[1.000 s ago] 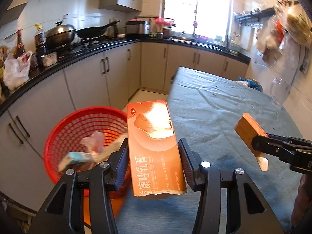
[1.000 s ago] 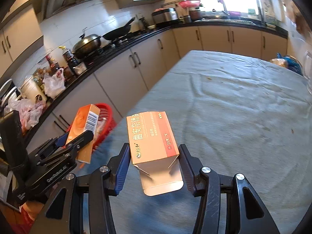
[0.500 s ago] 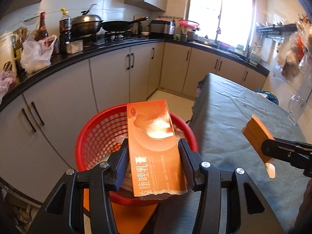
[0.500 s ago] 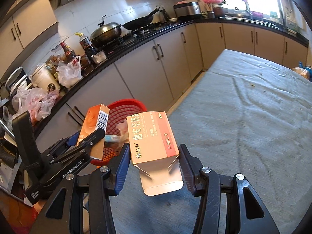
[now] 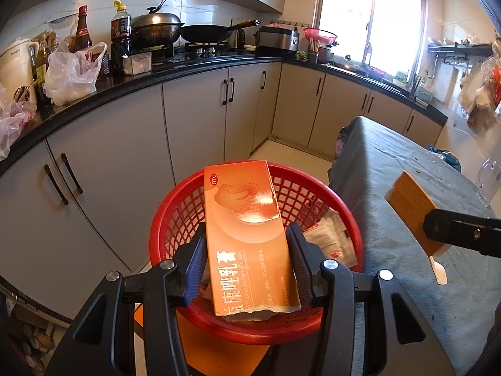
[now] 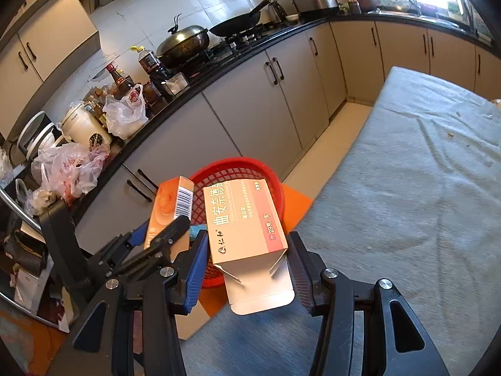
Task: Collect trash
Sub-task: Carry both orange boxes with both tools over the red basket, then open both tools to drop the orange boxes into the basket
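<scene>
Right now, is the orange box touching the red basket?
Cannot tell. The left wrist view shows the orange box, clamped in the left gripper, overlapping the red basket; no gap visible.

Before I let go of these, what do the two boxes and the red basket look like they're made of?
Orange box in the left gripper: thin glossy card, by its glare and torn end. Pale box in the right gripper: matte card, white inside, end flaps open. Red basket: moulded plastic lattice, probably rigid.
</scene>
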Demonstrator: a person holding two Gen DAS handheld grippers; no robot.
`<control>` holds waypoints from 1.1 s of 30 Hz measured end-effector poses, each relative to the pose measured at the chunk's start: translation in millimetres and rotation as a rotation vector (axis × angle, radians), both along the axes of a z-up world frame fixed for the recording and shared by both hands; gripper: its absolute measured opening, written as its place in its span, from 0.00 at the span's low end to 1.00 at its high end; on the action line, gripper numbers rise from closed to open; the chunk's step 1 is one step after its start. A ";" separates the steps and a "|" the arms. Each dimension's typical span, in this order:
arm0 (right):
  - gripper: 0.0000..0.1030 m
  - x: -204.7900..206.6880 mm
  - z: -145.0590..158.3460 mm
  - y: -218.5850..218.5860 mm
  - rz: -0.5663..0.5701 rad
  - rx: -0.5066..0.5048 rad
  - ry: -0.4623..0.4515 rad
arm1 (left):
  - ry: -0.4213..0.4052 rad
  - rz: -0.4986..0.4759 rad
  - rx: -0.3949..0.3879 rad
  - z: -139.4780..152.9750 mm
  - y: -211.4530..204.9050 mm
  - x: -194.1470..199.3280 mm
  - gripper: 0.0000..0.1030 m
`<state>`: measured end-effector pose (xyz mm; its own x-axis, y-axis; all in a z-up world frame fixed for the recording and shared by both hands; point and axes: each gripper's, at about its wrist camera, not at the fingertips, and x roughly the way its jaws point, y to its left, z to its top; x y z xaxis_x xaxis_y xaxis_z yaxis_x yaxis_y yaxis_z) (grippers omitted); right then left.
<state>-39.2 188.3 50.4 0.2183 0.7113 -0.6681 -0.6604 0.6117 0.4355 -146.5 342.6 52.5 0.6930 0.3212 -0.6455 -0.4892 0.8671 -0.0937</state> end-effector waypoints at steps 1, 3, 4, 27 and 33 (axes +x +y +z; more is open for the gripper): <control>0.52 1.7 -1.1 3.4 0.001 0.002 0.008 | 0.001 0.002 -0.001 -0.8 1.0 0.1 0.47; 0.52 5.1 -2.8 9.3 0.005 0.006 0.023 | 0.004 0.004 -0.004 -2.6 4.6 0.5 0.47; 0.52 6.9 -3.4 12.4 0.005 0.009 0.030 | 0.005 0.005 -0.004 -2.8 6.8 0.8 0.47; 0.57 33.0 -27.3 73.7 -0.003 -0.034 0.079 | 0.028 0.012 -0.042 -20.8 36.0 9.2 0.49; 0.57 19.5 -6.6 52.7 -0.010 0.000 0.012 | -0.018 0.048 -0.029 -9.4 34.5 -5.4 0.60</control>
<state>-19.7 241.0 43.8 0.2172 0.7089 -0.6710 -0.6489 0.6184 0.4433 -151.9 377.1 43.0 0.6890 0.3353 -0.6425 -0.5278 0.8397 -0.1277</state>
